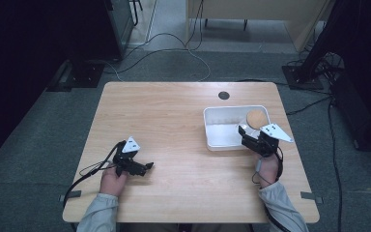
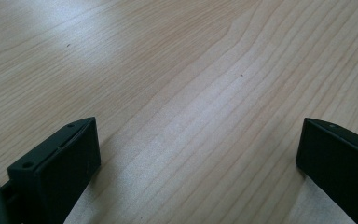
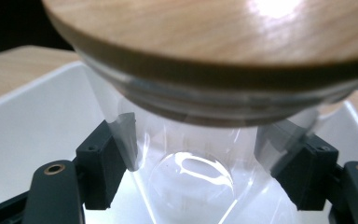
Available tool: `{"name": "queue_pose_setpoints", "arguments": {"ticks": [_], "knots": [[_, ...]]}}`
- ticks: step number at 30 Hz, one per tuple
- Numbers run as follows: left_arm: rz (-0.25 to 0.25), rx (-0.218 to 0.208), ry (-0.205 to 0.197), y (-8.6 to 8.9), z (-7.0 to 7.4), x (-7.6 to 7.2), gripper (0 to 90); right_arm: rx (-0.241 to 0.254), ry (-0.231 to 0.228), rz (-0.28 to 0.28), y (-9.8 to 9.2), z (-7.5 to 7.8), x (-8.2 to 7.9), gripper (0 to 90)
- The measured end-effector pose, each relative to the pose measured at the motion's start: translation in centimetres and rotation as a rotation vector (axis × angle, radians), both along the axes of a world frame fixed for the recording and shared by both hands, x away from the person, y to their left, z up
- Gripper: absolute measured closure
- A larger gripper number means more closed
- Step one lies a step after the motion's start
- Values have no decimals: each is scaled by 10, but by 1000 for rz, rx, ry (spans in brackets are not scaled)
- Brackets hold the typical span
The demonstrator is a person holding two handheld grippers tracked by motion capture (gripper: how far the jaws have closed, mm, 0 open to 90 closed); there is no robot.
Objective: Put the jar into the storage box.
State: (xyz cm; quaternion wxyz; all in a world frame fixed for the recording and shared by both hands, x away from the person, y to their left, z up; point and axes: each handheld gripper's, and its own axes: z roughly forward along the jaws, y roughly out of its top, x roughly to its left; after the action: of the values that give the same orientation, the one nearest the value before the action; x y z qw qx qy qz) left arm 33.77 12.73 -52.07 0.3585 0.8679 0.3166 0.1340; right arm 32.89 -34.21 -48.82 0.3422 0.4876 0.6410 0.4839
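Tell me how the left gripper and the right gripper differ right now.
The left gripper has its black jaws spread wide with nothing between them; the right gripper is shut on a clear glass jar with a round wooden lid. The left gripper sits low over the bare light wooden table; the right gripper is at the white rectangular plastic bin, holding the jar over it. Both are black, hand-held, with two jaws.

Light wooden table (image 1: 174, 116) — white tray (image 1: 215, 126) at right side.
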Motion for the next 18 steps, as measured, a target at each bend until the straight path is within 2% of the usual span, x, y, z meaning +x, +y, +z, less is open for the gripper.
{"name": "queue_pose_setpoints", "arguments": {"ticks": [4,5,18], "knots": [[0,0,1,0,0,0,0,-36,20,-7,2,-6,3,261],[0,0,1,0,0,0,0,-52,43,-16,3,-9,6,261],[0,1,1,0,0,0,0,-56,78,-23,4,-12,12,261]]}}
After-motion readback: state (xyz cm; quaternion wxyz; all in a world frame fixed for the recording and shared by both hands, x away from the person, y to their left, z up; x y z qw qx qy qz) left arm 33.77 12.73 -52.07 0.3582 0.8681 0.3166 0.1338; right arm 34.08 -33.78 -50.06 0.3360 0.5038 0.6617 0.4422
